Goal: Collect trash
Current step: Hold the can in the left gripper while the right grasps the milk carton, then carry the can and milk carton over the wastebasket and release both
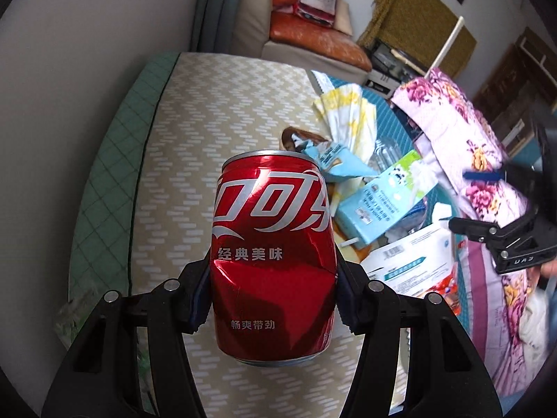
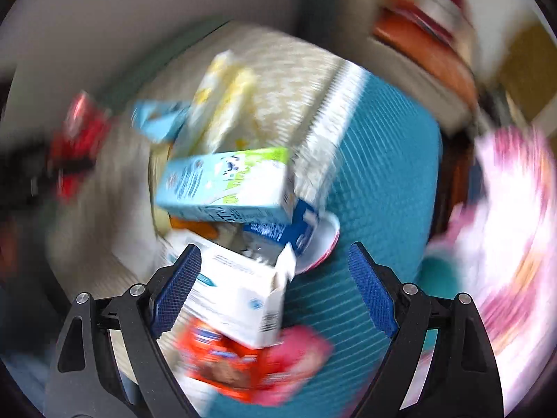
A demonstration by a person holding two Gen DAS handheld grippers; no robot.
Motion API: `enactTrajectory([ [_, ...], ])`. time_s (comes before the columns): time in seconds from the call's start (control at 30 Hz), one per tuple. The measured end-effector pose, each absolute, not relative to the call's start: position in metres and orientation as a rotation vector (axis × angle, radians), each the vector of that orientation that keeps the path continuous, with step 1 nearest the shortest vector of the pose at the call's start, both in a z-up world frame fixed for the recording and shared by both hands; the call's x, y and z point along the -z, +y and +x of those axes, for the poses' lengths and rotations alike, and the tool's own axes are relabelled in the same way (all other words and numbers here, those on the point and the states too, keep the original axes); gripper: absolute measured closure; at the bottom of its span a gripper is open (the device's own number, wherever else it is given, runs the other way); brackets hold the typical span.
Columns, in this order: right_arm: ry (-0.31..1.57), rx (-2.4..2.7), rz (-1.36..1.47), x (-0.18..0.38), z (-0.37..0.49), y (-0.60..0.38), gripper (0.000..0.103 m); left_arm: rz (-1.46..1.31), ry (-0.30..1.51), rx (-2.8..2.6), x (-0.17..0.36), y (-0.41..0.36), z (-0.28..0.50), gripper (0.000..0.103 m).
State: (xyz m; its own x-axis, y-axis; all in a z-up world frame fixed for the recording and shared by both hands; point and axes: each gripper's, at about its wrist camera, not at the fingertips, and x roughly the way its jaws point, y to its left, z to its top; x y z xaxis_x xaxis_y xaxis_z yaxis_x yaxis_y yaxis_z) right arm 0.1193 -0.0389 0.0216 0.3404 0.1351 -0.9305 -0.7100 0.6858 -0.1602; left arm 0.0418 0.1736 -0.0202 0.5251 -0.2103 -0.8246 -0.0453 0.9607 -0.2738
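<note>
My left gripper is shut on a dented red Coca-Cola can and holds it upright above the bed mat. The can also shows blurred at the left of the right wrist view. A pile of trash lies to the right: a light blue milk carton, a white box, a blue wrapper and an orange snack packet. My right gripper is open above the white box; it shows at the right edge of the left wrist view.
The beige patterned mat covers the bed beside a white wall. A teal mat lies under the pile. A pink floral quilt lies at the right. A sofa with orange cushions stands behind. The right wrist view is blurred.
</note>
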Motion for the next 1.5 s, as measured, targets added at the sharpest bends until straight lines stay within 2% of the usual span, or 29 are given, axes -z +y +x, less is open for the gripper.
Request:
enactTrajectory([
  [0.03,1.065,-0.671,-0.759,-0.024,0.120,-0.023,0.021,-0.274,1.019,0.105,0.021,0.176,0.041,0.044],
  [0.2,1.038,-0.825,-0.976,-0.022,0.129,0.012,0.021,-0.292,1.037,0.124,0.030,0.184,0.050,0.044],
  [0.33,1.071,-0.928,-1.202,0.000,0.131,0.046,0.021,-0.315,1.054,0.123,0.038,0.194,0.057,0.044],
  [0.63,1.125,-1.049,-1.468,0.039,0.127,0.080,0.021,-0.365,1.065,0.135,0.045,0.210,0.061,0.044],
  [0.7,1.152,-1.049,-1.479,0.047,0.130,0.079,0.025,-0.379,1.066,0.132,0.046,0.211,0.060,0.044],
  [0.73,1.165,-1.048,-1.478,0.050,0.131,0.079,0.036,-0.383,1.067,0.132,0.047,0.212,0.060,0.044],
  [0.77,1.173,-1.040,-1.471,0.054,0.132,0.079,0.041,-0.386,1.070,0.132,0.048,0.211,0.060,0.044],
  [0.87,1.161,-1.058,-1.427,0.049,0.129,0.074,0.045,-0.389,1.078,0.135,0.049,0.210,0.058,0.044],
  [1.0,1.141,-1.037,-1.318,0.031,0.124,0.063,0.048,-0.386,1.075,0.140,0.045,0.203,0.055,0.044],
  [1.23,1.103,-0.931,-0.934,-0.019,0.122,0.020,0.050,-0.348,1.034,0.164,0.023,0.182,0.041,0.044],
  [1.5,1.119,-0.699,-0.591,-0.032,0.125,-0.050,0.050,-0.277,1.041,0.254,0.010,0.128,0.038,0.044],
])
